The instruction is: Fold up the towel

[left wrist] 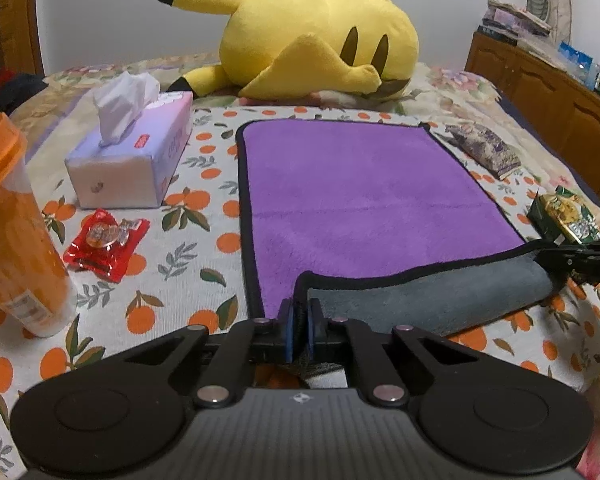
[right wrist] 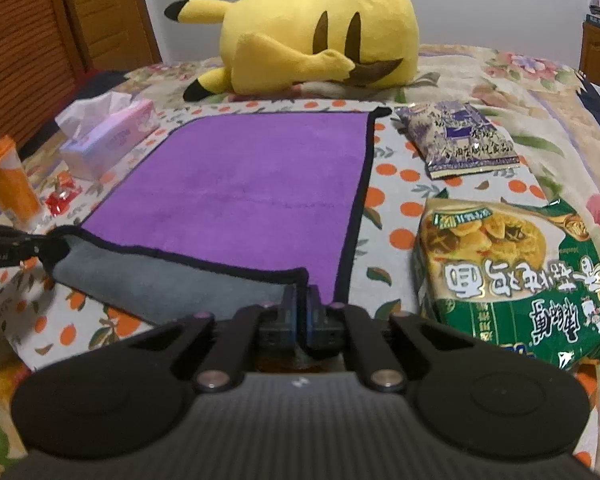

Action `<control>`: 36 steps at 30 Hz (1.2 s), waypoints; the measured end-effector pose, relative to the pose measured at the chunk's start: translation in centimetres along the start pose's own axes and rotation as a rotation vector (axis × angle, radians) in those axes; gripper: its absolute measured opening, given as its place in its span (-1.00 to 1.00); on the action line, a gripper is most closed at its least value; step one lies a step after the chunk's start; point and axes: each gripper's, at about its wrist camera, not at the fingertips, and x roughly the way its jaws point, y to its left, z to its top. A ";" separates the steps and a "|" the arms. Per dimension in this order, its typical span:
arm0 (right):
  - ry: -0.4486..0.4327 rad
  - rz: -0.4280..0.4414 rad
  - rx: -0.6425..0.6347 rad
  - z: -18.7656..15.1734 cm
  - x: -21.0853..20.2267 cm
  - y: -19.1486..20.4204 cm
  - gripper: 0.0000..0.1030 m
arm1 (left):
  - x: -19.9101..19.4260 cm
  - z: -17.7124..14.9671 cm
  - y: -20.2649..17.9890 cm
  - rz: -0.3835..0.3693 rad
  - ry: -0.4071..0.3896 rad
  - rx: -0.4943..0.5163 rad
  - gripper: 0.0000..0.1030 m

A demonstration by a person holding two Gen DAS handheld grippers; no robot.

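Note:
A purple towel [left wrist: 360,192] with black trim and a grey underside lies flat on the orange-print cloth. Its near edge is lifted and turned over, so the grey side [left wrist: 420,300] shows. My left gripper [left wrist: 300,312] is shut on the towel's near left corner. My right gripper [right wrist: 300,300] is shut on the near right corner of the towel [right wrist: 240,184]. Each gripper shows in the other's view, the right one at the right edge [left wrist: 556,260] and the left one at the left edge [right wrist: 40,246].
A tissue box [left wrist: 132,152], a red candy packet [left wrist: 104,240] and an orange cup [left wrist: 16,236] lie left of the towel. A purple snack bag [right wrist: 456,140] and a green noodle packet [right wrist: 512,276] lie to its right. A yellow plush toy [left wrist: 312,40] lies beyond it.

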 end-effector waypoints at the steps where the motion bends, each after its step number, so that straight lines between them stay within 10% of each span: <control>1: -0.007 0.002 0.000 0.1 -0.1 0.0 -0.91 | -0.2 0.1 0.0 -0.004 -0.006 -0.003 -0.48; 36: -0.208 0.011 -0.048 3.3 -1.9 0.1 -0.91 | -3.1 3.9 -0.9 0.005 -0.234 0.006 -0.50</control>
